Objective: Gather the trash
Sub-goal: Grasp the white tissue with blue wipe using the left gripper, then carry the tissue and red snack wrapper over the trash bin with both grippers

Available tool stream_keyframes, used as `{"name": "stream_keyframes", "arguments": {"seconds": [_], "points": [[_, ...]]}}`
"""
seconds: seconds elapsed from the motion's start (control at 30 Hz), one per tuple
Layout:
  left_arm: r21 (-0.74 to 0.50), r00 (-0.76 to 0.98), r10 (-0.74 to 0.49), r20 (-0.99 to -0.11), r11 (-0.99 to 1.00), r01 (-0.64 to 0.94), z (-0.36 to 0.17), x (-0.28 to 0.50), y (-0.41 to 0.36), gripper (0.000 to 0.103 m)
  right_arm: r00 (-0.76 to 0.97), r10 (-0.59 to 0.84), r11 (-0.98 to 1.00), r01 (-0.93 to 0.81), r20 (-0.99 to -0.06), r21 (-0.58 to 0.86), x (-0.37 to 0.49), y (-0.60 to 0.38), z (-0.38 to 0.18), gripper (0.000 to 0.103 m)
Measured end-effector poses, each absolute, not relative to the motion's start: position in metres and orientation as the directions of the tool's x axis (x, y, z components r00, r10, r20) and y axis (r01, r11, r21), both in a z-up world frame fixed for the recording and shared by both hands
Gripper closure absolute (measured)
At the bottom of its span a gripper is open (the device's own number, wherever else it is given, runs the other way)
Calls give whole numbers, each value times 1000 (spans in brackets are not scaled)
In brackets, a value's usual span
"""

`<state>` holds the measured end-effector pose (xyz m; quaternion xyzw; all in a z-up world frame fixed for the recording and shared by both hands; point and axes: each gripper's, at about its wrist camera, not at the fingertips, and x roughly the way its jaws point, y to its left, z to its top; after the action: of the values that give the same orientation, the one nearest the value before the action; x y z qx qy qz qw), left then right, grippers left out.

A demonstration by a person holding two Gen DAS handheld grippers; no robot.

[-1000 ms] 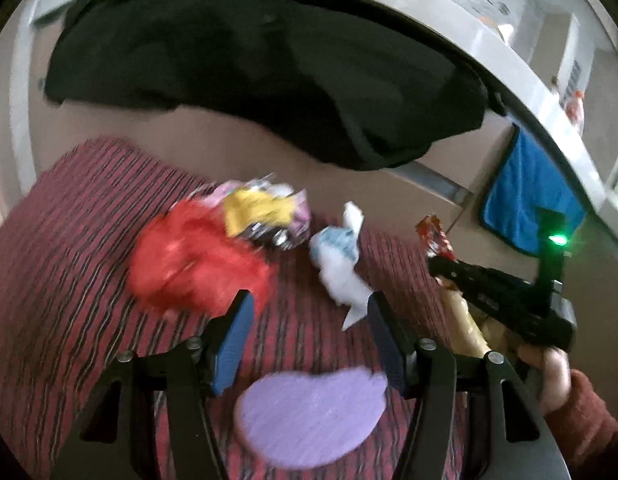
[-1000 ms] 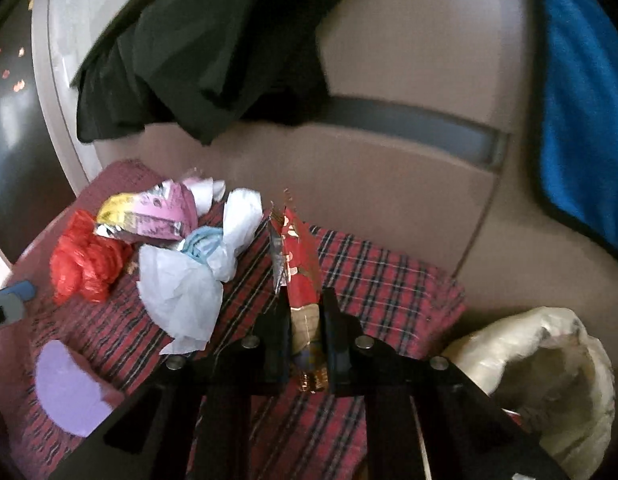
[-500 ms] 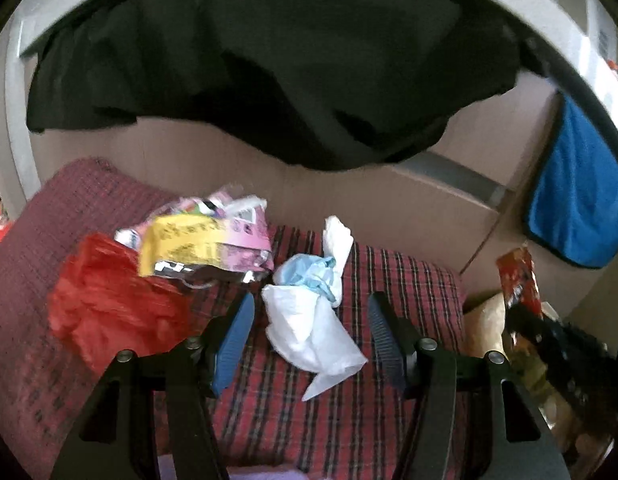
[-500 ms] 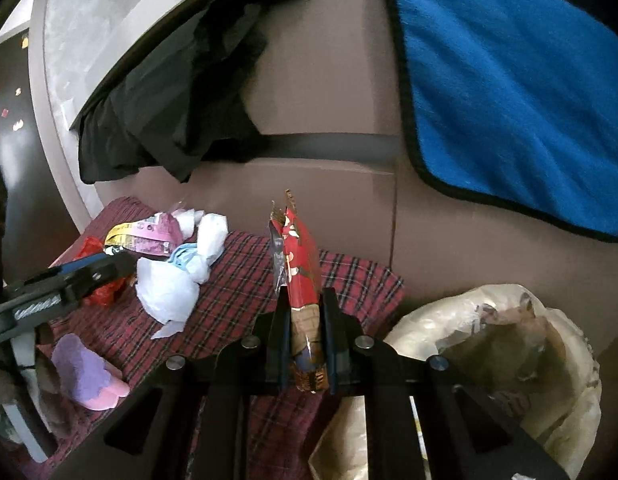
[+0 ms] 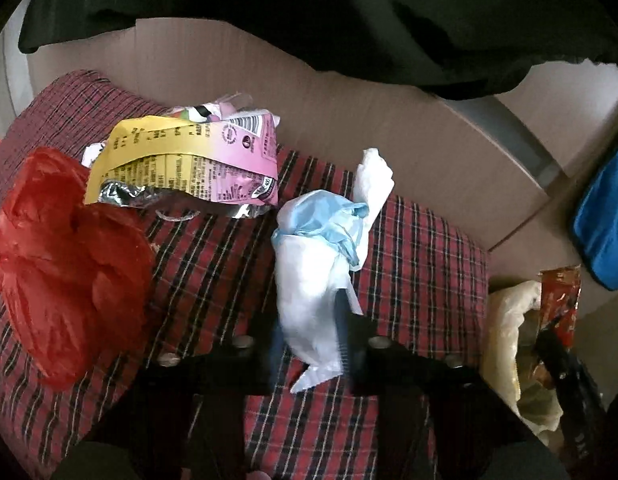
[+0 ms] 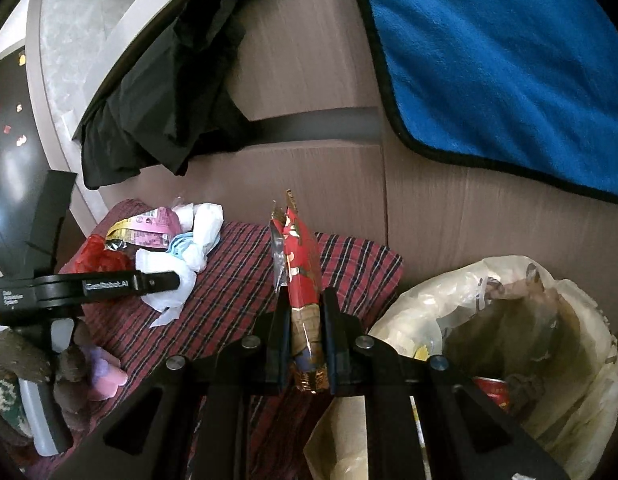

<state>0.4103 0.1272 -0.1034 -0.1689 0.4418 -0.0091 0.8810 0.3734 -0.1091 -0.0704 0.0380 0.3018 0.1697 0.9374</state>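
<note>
The left gripper [image 5: 309,344] is closing its fingers on the white-and-blue plastic wad [image 5: 313,272] mid-cloth on the plaid cloth [image 5: 421,280] — pinch its bulk before lifting — while the right gripper [image 6: 303,344] stays clamped on the red wrapper [image 6: 299,268] beside the trash bag [image 6: 549,320].

Left gripper [image 5: 311,336] is motion-blurred in its own view; its fingers smear over the white wad [image 5: 309,280], jaws closing w/ wad between, pad contact unclear. Wad's near end is partly hidden behind the fingers. Red wrapper [image 6: 299,276]: lower part hidden between right gripper [image 6: 303,340] pads. Trash bag [image 6: 549,320]: right side cut by frame edge, contents too dark to ID. Blue towel [image 6: 489,60] cut off top & right. Purple item [image 6: 105,372] mostly hidden behind a sleeve [image 6: 17,360], near left.
</note>
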Motion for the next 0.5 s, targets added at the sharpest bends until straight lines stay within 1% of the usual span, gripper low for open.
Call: {"name": "stream_keyframes", "arguments": {"seconds": [0.07, 0.17, 0.27, 0.4, 0.5], "points": [[-295, 645, -156, -748, 949, -114, -96, 401, 127, 93, 760, 345, 938, -299, -551, 174, 372, -108, -69, 91], [-265, 706, -133, -695, 961, -80, -79, 383, 129, 96, 761, 348, 937, -309, -547, 166, 367, -104, -67, 90], [-223, 774, -90, -627, 973, -67, -57, 362, 126, 96, 769, 342, 937, -320, -540, 138, 360, -99, -60, 91], [-162, 844, -41, -536, 985, -55, -27, 336, 117, 96, 792, 340, 936, -335, -508, 106, 348, -94, -42, 91], [-136, 873, -33, -487, 990, -39, -7, 324, 108, 96, 805, 343, 936, -339, -484, 97, 339, -94, -28, 91]]}}
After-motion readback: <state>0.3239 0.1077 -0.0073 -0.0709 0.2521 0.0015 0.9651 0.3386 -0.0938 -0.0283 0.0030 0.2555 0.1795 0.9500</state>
